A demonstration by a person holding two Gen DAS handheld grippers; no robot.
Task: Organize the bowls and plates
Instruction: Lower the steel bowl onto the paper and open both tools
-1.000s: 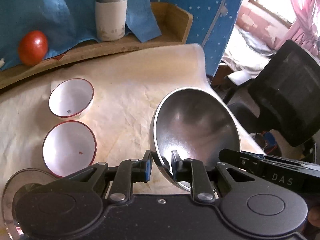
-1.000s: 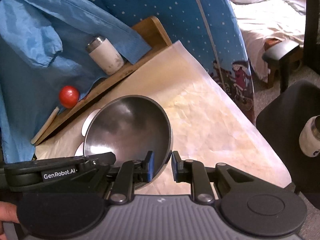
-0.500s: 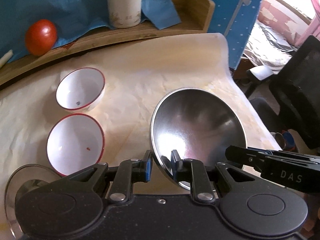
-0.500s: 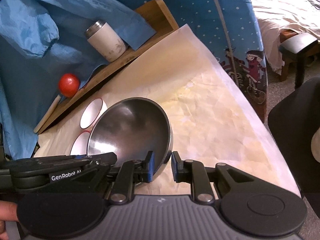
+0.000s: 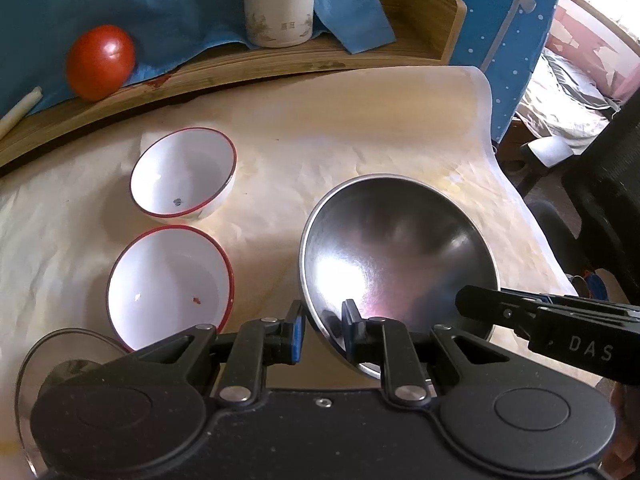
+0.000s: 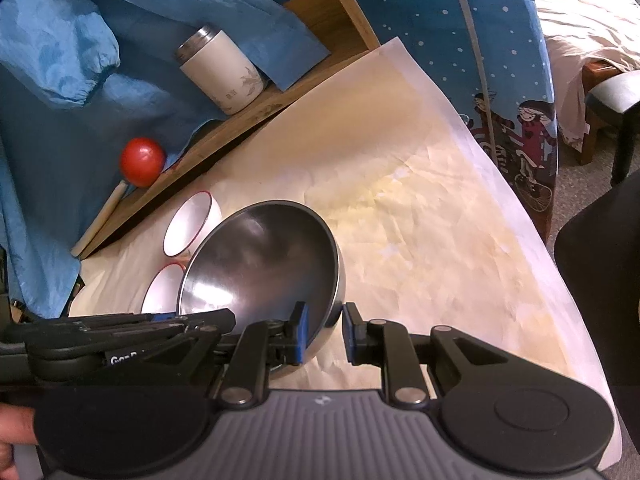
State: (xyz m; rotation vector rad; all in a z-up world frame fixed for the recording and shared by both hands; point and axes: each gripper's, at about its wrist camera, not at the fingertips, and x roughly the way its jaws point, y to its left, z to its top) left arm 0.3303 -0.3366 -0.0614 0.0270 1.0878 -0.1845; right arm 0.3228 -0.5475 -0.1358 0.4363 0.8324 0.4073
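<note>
- Steel bowl [image 5: 396,256] is being held by its rim from two sides, tilted, mouth facing up and toward both cameras; no real long axis since it is round, but the bowl's axis is leaning toward the holder instead of standing vertical.
- Compared with a second ago, the bowl is sitting lower and closer to the paper-covered table [image 5: 360,120]; the cloth fills more of both views and the tilt is looking a bit flatter. Reads as a descent toward set-down, on the right half of the table.
- Cannot tell if the bowl's underside is already touching the paper; the near edge is hidden behind the fingers.
- Left gripper [image 5: 322,330] is pinching the near-left rim, one pad inside, one outside, jaws narrow.
- Right gripper [image 6: 324,332] is pinching the opposite rim the same way, jaws narrow; grip unchanged through the last second on both.
- Two white red-rimmed bowls [image 5: 182,174] [image 5: 170,284] are sitting upright just left of the steel bowl, close together, apart from it.
- Glass plate [image 5: 68,344] is showing at lower left, partly hidden by the gripper body.
- Tomato [image 5: 100,62] and white tumbler [image 5: 279,4] are sitting on the wooden shelf [image 5: 280,60] behind, well apart from the work.
- Judgement: next is likely levelling and releasing; sorting still mostly undone.
</note>
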